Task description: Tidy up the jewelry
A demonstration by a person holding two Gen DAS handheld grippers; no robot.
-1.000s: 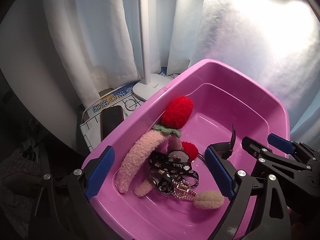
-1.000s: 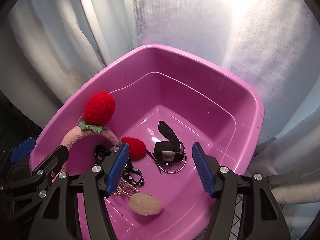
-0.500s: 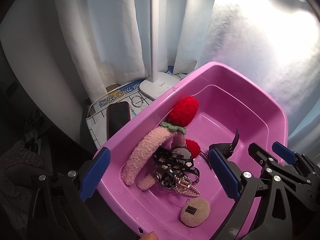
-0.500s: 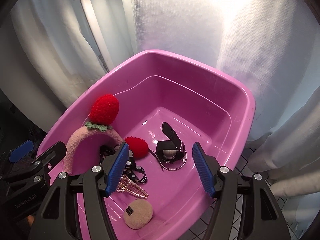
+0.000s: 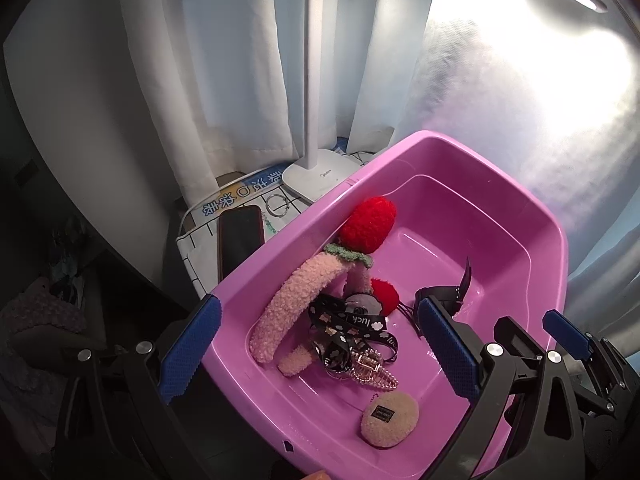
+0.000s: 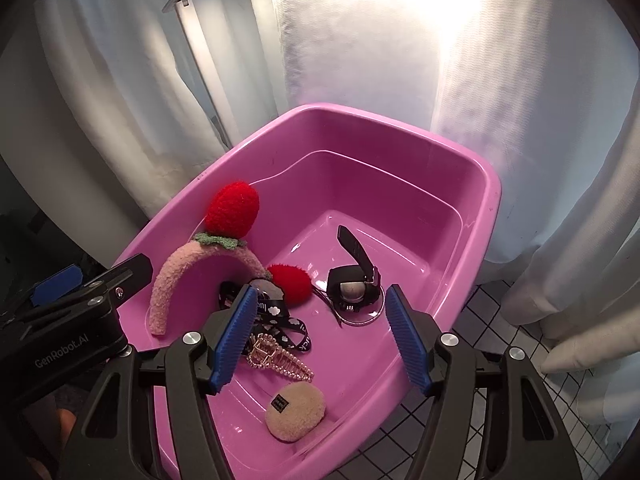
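A pink plastic tub (image 5: 472,156) (image 6: 400,128) holds the accessories. A fuzzy pink headband (image 5: 292,300) (image 6: 180,268) with a red strawberry (image 5: 370,222) (image 6: 232,210) leans at its left. A black "luck" ribbon (image 5: 352,324) (image 6: 288,320), a pearl hair clip (image 5: 372,372) (image 6: 280,360), a beige fuzzy round clip (image 5: 390,414) (image 6: 296,412), a red pompom (image 6: 290,282) and a black watch (image 6: 354,284) on a metal ring lie on the bottom. My left gripper (image 5: 316,350) and right gripper (image 6: 320,334) are both open and empty, above the tub's near edge.
A white lamp base (image 5: 316,176) and pole stand behind the tub on the left. A dark phone (image 5: 238,240) and metal rings (image 5: 276,204) lie on a grid-patterned cloth. White curtains hang all around. The cloth also shows at the right (image 6: 512,364).
Both grippers have pulled back and up from the tub. More of the tub's near part shows, and the beige round clip lies flat with its label up.
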